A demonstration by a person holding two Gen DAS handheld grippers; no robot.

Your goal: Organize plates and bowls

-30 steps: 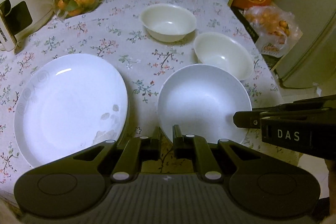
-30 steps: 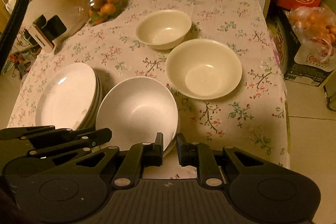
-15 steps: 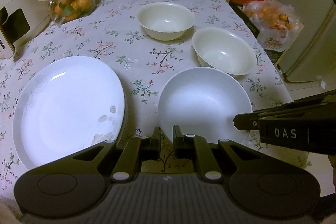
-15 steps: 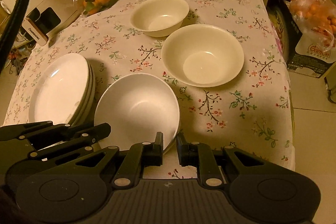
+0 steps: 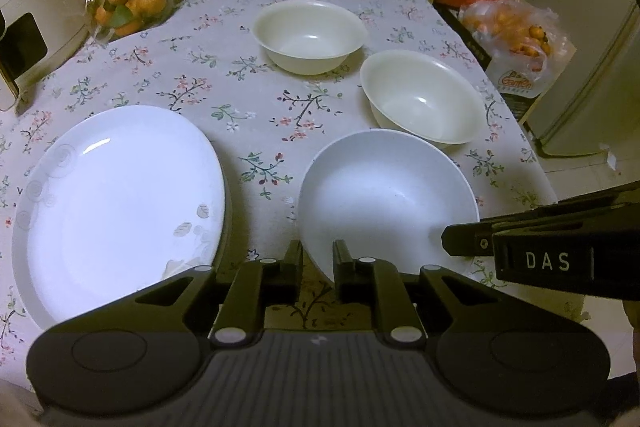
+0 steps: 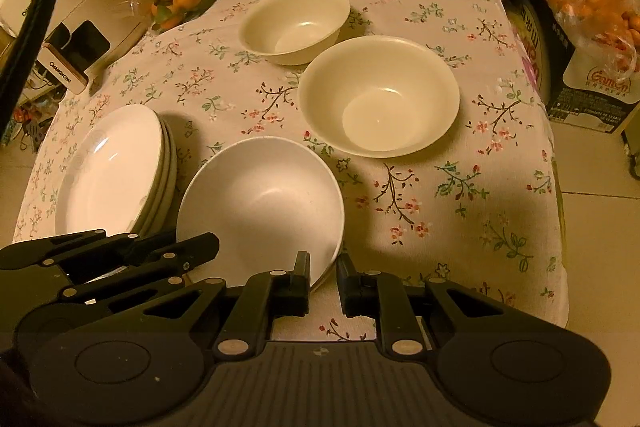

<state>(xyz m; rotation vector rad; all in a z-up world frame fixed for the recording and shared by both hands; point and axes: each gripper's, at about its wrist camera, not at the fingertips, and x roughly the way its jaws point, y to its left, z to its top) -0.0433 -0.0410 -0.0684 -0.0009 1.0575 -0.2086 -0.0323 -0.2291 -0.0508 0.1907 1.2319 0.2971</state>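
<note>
On the floral-clothed counter, stacked white plates at left, white bowl beside them, two cream bowls behind, left tongs and right tongs both narrowed near the white bowl's rim, gripping nothing.

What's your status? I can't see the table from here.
Left gripper and right gripper shut, holding nothing. White bowl just ahead of both; plate stack beside it. Far cream bowl and near cream bowl not stacked. Path clear.

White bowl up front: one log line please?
white bowl: nearest; plates: stacked left; cream bowls: two behind; left gripper: shut; right gripper: shut
</note>
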